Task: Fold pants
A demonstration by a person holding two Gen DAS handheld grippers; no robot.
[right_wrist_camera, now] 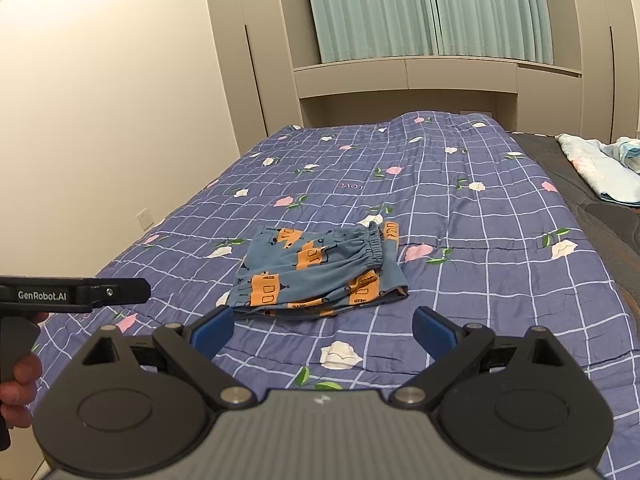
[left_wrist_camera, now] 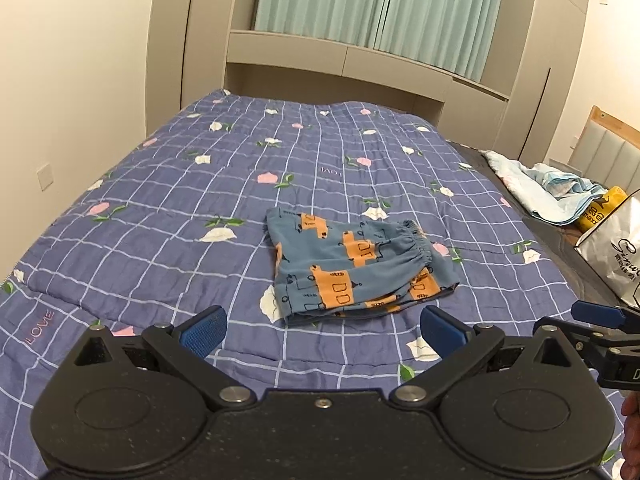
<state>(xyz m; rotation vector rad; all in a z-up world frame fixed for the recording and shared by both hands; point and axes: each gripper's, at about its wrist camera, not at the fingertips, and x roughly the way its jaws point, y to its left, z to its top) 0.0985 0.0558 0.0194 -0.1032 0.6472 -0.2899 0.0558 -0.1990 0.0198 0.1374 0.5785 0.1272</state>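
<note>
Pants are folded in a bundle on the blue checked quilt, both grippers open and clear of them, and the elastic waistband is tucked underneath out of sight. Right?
Not quite. The waistband is not hidden: it lies gathered on top of the folded pants, as the right wrist view shows. The rest holds: bundle on the quilt, left gripper and right gripper open and clear.

A blue checked quilt (left_wrist_camera: 168, 216) with flower prints covers the bed. Pale green curtains (left_wrist_camera: 360, 4) hang behind it. A crumpled light-blue cloth (left_wrist_camera: 536, 188) lies beside a white bag (left_wrist_camera: 616, 256).
</note>
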